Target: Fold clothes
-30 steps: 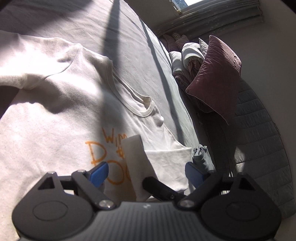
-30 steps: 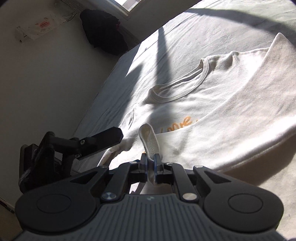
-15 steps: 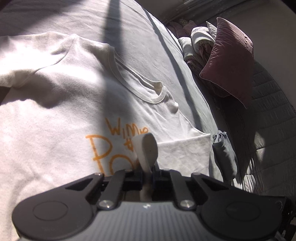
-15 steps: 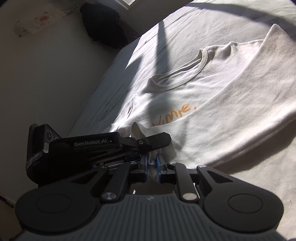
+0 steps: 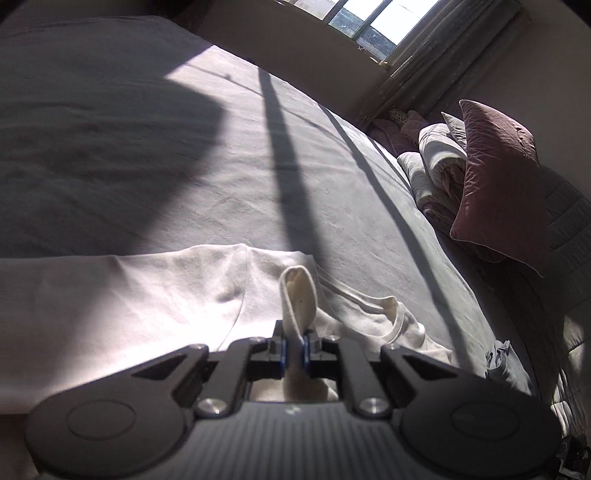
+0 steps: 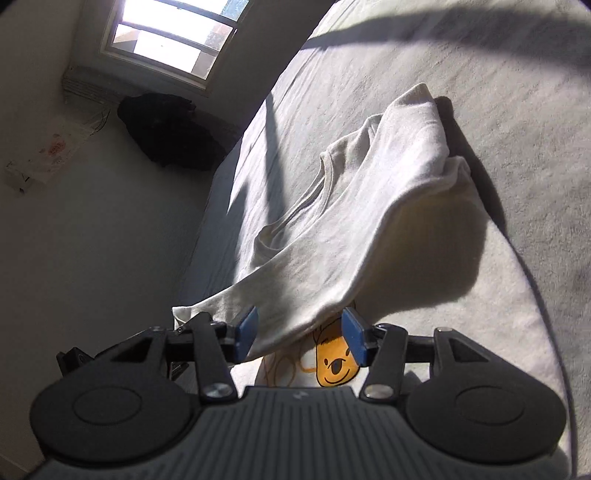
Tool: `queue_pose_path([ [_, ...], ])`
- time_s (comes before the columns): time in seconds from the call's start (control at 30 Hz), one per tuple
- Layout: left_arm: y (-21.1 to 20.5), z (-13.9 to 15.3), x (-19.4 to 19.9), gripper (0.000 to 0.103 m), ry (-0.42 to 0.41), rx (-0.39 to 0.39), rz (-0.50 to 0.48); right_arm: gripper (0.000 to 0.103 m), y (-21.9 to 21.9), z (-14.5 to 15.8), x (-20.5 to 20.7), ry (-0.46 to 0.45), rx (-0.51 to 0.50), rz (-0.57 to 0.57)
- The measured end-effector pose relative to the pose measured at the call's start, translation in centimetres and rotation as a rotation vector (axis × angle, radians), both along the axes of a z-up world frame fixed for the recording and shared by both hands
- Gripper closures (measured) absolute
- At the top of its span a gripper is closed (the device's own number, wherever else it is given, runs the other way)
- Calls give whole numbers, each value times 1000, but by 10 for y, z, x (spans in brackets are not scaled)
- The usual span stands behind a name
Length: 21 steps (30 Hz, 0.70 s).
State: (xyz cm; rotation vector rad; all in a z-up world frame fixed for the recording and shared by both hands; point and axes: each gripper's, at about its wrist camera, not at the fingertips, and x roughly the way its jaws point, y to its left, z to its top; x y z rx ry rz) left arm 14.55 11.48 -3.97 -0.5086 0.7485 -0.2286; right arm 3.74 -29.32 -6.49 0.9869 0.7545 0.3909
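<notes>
A cream T-shirt [image 5: 155, 295] with an orange print lies on a grey bed. My left gripper [image 5: 293, 349] is shut on a pinched fold of the shirt [image 5: 297, 295], which sticks up between its blue pads near the neckline [image 5: 391, 317]. In the right wrist view the shirt [image 6: 354, 229] is lifted and draped in a raised fold, with a yellow bear face [image 6: 336, 365] showing underneath. My right gripper [image 6: 301, 334] has its jaws opening; the shirt's edge hangs between the blue pads without being pressed.
The grey bed sheet [image 5: 184, 155] stretches far ahead. A mauve cushion [image 5: 498, 177] and bundled bedding [image 5: 432, 162] lie at the right. A small grey cloth [image 5: 498, 362] sits at the bed's edge. A dark bag [image 6: 166, 129] rests on the floor under a window [image 6: 170, 33].
The left gripper closed on the shirt fold and lifted it toward the neckline. The right gripper let go of that fold and its jaws spread apart. The shirt now drapes in a raised fold.
</notes>
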Motion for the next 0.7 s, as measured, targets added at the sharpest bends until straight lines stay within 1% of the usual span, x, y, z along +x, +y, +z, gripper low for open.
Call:
queue_pose_path([
  [0.03, 4, -1, 1, 94, -7, 12, 20, 48, -2, -2, 1, 2, 2, -13],
  [0.07, 8, -2, 3, 90, -13, 24, 40, 48, -5, -3, 2, 4, 2, -25],
  [0.1, 11, -4, 3, 89, -13, 29, 57, 48, -7, -3, 3, 5, 4, -33],
  [0.13, 14, -6, 4, 84, -7, 26, 70, 48, -8, -3, 3, 4, 6, -38],
  [0.17, 16, -9, 5, 71, 7, 11, 73, 48, -10, -1, 2, 3, 5, -42],
  [0.23, 19, -14, 6, 54, 39, -30, 66, 48, -13, 3, -1, -5, -4, -48],
  [0.33, 17, -15, 5, 53, 51, -29, 57, 48, -23, 6, -6, -10, 9, -77],
  [0.37, 15, -15, 5, 53, 55, -14, 51, 48, -27, 5, -8, -8, 25, -91],
  [0.5, 1, -12, 6, 54, 90, 112, 4, 48, -36, -2, -5, 15, 99, -147],
  [0.57, -1, -11, 5, 57, 91, 160, -1, 48, -38, -5, -1, 19, 140, -160],
  [0.6, -2, -11, 5, 61, 91, 171, 5, 48, -38, -6, 2, 20, 161, -166],
  [0.63, -1, -13, 5, 73, 88, 182, 16, 48, -39, -7, 4, 22, 182, -171],
  [0.67, -1, -14, 5, 89, 80, 191, 28, 48, -41, -8, 5, 20, 197, -187],
  [0.7, -1, -15, 4, 92, 73, 201, 40, 48, -44, -8, 6, 18, 209, -207],
])
